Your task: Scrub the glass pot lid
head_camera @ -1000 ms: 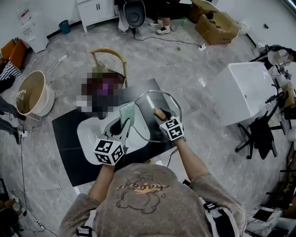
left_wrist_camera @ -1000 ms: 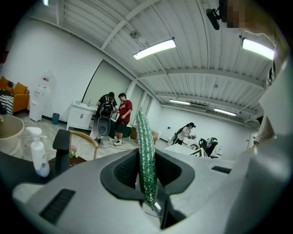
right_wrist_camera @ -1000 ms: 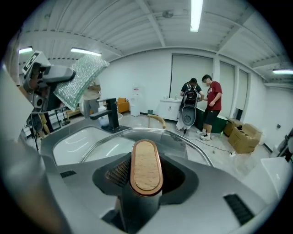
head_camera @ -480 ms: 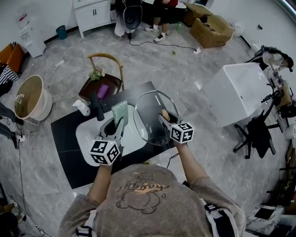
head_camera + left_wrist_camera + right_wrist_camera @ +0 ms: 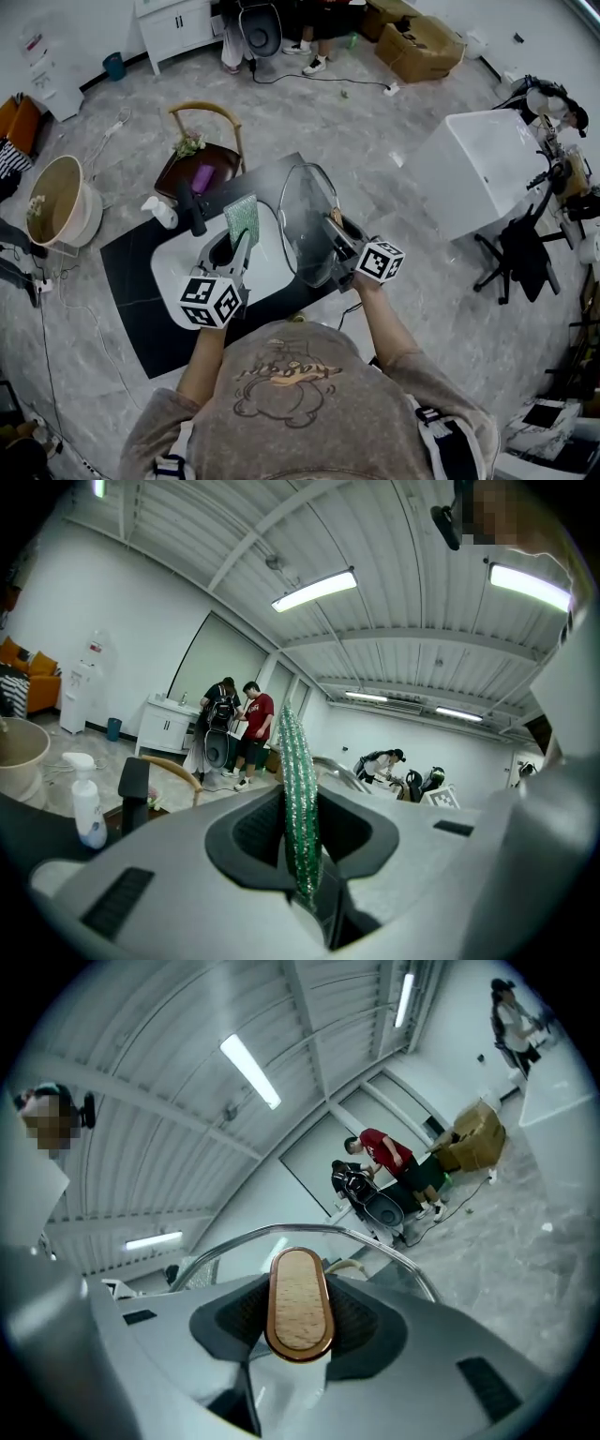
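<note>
In the head view my right gripper [image 5: 339, 232] is shut on the wooden handle [image 5: 333, 221] of the glass pot lid [image 5: 302, 225]. It holds the lid up on edge above the white sink [image 5: 171, 279]. The right gripper view shows the handle [image 5: 298, 1299] clamped between the jaws of the right gripper [image 5: 298, 1340], with the lid's metal rim [image 5: 384, 1249] arching behind. My left gripper [image 5: 240, 249] is shut on a green scrub pad [image 5: 242, 220] that stands upright just left of the lid, apart from it. Seen in the left gripper view, the pad [image 5: 300, 794] sticks up out of the left gripper [image 5: 307, 874].
The sink sits in a black counter [image 5: 131, 281] with a black faucet [image 5: 192, 212] and a white spray bottle [image 5: 159, 214] at its far side. Beyond stand a wooden chair [image 5: 208, 164], a round basket [image 5: 56, 202], a white cabinet [image 5: 478, 169], cardboard boxes [image 5: 422, 47] and people [image 5: 319, 28].
The lid has swung from facing up to standing on edge, and my right gripper has shifted right. The left gripper with the pad has barely moved.
</note>
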{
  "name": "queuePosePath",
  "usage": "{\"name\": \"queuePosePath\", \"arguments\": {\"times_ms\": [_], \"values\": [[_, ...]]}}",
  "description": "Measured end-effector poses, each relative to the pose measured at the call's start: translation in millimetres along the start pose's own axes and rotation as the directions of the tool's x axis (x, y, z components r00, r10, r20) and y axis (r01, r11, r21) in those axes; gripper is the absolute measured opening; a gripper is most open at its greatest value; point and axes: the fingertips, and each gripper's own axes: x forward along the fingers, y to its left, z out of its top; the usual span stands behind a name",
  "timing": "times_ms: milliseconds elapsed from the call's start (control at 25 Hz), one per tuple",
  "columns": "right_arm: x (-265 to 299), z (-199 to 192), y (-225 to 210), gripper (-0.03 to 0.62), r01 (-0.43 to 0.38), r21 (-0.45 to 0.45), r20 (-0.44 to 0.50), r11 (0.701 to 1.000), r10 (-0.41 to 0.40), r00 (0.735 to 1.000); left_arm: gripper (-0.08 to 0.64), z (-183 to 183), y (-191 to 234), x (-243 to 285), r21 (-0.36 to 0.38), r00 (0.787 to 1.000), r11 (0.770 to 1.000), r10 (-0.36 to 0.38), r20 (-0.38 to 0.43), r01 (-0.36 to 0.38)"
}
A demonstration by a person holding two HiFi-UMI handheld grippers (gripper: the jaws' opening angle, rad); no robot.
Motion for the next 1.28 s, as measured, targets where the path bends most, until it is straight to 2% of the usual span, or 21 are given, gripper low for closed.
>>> {"name": "queuePosePath", "arguments": {"times_ms": [80, 200, 280, 400, 640, 920, 1280], "values": [[-3, 5, 9, 0.186, -0.058, 0.081, 0.051, 0.995, 0.054, 0.997, 0.084, 0, -6, 0, 0.001, 1.0, 1.0, -0.019, -0.002, 0.019], [-2, 16, 30, 0.186, -0.187, 0.158, 0.142, 0.97, 0.165, 0.976, 0.084, 3, -17, 2, 0.005, 0.998, 0.998, -0.056, -0.003, 0.056], [-3, 15, 33, 0.186, -0.217, 0.205, 0.188, 0.954, 0.179, 0.966, 0.084, 5, -25, 2, 0.01, 0.996, 0.996, -0.085, -0.001, 0.085], [-4, 8, 39, 0.186, -0.236, 0.24, 0.22, 0.942, 0.184, 0.958, 0.084, 9, -38, 2, 0.019, 0.991, 0.991, -0.131, 0.004, 0.131], [-1, 3, 46, 0.186, -0.255, 0.265, 0.224, 0.93, 0.198, 0.954, 0.084, 18, -68, 6, 0.005, 0.972, 0.972, -0.235, 0.007, 0.235], [-6, 3, 35, 0.186, -0.247, 0.331, 0.276, 0.911, 0.157, 0.948, 0.084, 19, -88, 5, -0.085, 0.938, 0.934, -0.347, 0.015, 0.347], [-9, 1, 37, 0.186, -0.26, 0.333, 0.286, 0.907, 0.165, 0.944, 0.084, 17, -98, 7, -0.183, 0.899, 0.881, -0.437, 0.032, 0.435]]}}
